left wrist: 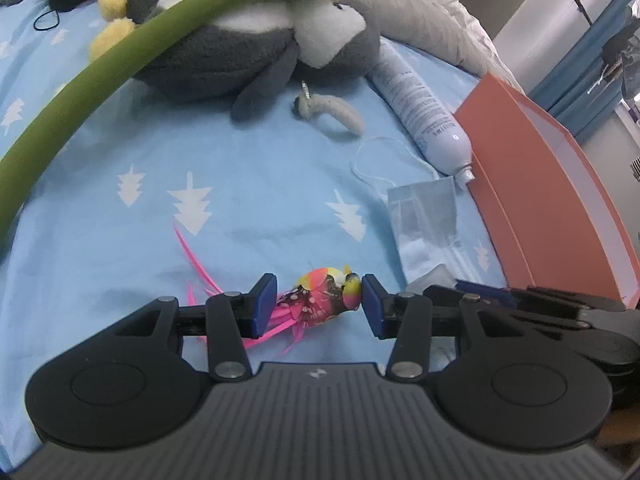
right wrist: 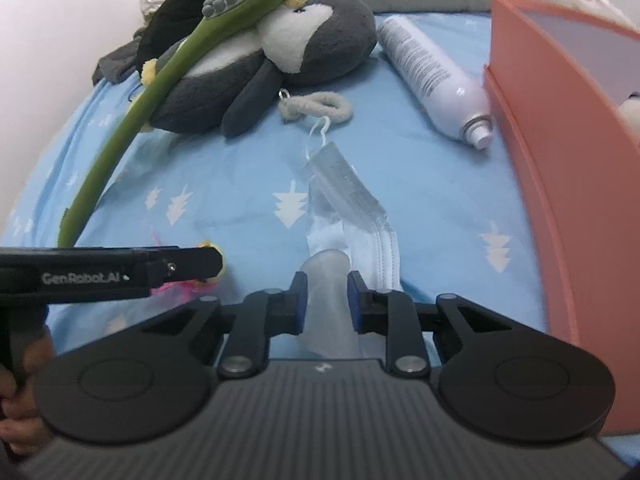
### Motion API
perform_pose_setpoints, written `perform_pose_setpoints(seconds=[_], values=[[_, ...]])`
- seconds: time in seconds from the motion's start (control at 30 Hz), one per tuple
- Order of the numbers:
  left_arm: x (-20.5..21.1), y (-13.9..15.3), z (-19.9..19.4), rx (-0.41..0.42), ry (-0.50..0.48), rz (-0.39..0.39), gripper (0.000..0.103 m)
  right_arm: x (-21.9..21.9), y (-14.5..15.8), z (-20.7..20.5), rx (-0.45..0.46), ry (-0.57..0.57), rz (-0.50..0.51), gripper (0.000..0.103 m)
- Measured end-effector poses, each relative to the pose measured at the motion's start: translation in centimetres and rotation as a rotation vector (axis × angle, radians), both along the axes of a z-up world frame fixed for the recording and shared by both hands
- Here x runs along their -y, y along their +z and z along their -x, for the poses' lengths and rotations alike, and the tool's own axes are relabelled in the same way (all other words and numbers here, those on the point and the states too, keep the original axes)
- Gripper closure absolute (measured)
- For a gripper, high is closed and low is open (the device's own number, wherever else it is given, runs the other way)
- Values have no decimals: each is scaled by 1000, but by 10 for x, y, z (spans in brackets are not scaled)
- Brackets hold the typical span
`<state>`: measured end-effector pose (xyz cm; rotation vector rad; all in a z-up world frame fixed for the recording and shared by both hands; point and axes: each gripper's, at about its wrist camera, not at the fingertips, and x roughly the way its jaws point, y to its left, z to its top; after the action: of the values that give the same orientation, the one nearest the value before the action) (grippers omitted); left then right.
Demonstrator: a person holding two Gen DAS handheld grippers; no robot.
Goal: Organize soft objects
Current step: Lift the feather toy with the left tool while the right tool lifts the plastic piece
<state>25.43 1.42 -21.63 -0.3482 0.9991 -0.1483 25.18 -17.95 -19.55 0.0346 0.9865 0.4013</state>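
A small bird toy point(left wrist: 324, 296) with pink feathers lies on the blue sheet point(left wrist: 240, 200). My left gripper point(left wrist: 318, 304) is shut on it, one pad at its head and the other at its tail feathers. A face mask in a clear wrapper point(right wrist: 352, 208) lies to the right of it. My right gripper point(right wrist: 326, 304) is shut on the wrapper's near, translucent end, which fills the gap between the pads. A grey penguin plush point(right wrist: 320, 40) lies farther back, and a fuzzy beige loop point(right wrist: 320, 106) lies in front of it.
A long green brush point(left wrist: 120, 60) leans across the penguin plush and runs down the left side. A white spray bottle point(right wrist: 432, 72) lies beside an open orange box point(right wrist: 540, 160) at the right. A grey quilt point(left wrist: 420, 12) is bunched at the back.
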Motion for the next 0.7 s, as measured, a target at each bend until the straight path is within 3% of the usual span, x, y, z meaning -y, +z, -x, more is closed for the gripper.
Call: perform_pose_setpoints(seconds=[0.17, 0.43, 0.7], values=[[3, 6, 11, 39, -7, -11, 51, 4, 7, 8, 17, -6, -11, 78], [10, 27, 48, 131, 26, -42, 51, 13, 7, 38, 157, -22, -74, 76], [17, 45, 100, 123, 134, -3, 51, 17, -20, 50, 81, 58, -85, 73]])
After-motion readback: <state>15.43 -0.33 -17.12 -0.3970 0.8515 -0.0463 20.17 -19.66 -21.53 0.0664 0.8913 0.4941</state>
